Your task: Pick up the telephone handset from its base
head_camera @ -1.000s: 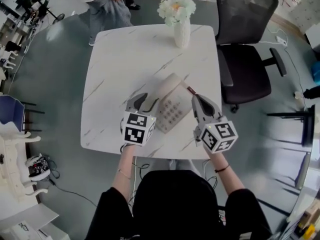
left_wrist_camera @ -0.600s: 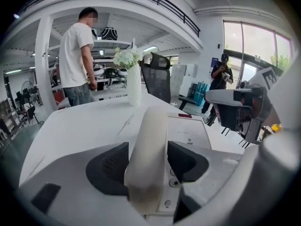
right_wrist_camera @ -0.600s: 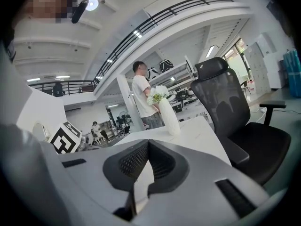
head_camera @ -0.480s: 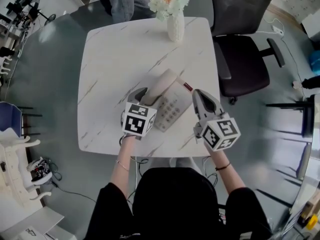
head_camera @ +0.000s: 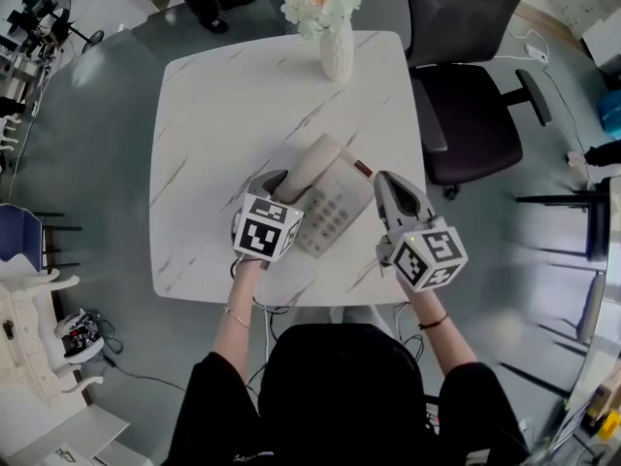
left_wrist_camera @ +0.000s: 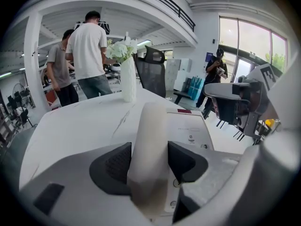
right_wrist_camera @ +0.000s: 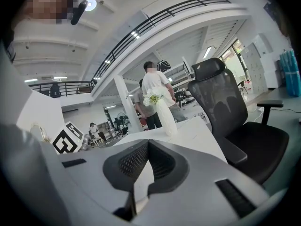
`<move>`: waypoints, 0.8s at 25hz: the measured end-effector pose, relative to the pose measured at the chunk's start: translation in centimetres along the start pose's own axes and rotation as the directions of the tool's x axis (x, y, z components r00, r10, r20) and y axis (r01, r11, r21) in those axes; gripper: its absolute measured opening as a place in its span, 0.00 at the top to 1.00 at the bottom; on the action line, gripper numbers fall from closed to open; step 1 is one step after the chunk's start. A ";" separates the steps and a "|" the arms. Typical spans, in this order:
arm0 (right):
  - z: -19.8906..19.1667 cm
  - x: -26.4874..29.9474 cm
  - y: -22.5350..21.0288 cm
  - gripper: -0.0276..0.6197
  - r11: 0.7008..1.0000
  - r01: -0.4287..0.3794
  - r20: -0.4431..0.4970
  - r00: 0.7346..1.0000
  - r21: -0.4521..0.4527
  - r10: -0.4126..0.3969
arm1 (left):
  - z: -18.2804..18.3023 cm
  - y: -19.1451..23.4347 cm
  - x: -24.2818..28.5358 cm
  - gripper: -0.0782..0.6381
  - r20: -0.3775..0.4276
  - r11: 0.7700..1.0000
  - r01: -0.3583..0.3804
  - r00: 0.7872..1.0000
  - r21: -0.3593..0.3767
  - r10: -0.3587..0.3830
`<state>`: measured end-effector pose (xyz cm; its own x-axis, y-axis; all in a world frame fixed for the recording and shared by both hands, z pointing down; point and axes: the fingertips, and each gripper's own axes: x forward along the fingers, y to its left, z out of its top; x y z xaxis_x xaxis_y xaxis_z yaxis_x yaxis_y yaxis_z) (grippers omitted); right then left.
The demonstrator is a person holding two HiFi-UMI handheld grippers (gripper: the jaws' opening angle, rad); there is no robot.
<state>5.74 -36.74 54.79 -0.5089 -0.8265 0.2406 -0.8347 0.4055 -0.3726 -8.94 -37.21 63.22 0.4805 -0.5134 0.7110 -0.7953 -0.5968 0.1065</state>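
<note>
The left gripper (left_wrist_camera: 149, 159) is standing open astride the handset (head_camera: 303, 168), its jaws having just been closing toward it. The handset is lying in its base (head_camera: 335, 212) on the table (head_camera: 213, 115), along the base's 9 o'clock side. The right gripper (head_camera: 388, 183), closed and empty, is hovering at 3 o'clock. Judged from this, clamping and lifting are remaining.

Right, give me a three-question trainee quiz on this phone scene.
1. True or false: the handset has been lifted off its base.
2. What stands between the left gripper's jaws? A nothing; B the handset; C a cable.
3. What stands at the table's far edge?
Key: 1 false, it lies on the base. 2 B; the jaws, just opened wide then eased in slightly, flank it. 3 a vase of flowers.
</note>
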 end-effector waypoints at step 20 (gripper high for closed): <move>1.0 -0.7 -0.3 0.97 1.000 0.015 0.011 1.000 0.001 -0.015 | 1.1 -0.4 -2.0 0.59 0.086 0.998 0.015 0.996 -0.058 -0.010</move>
<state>6.57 -36.67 53.87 -0.4942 -0.8366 0.2364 -0.8420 0.3929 -0.3695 -9.21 -36.62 61.04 0.5180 -0.5587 0.6477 -0.8084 -0.5673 0.1571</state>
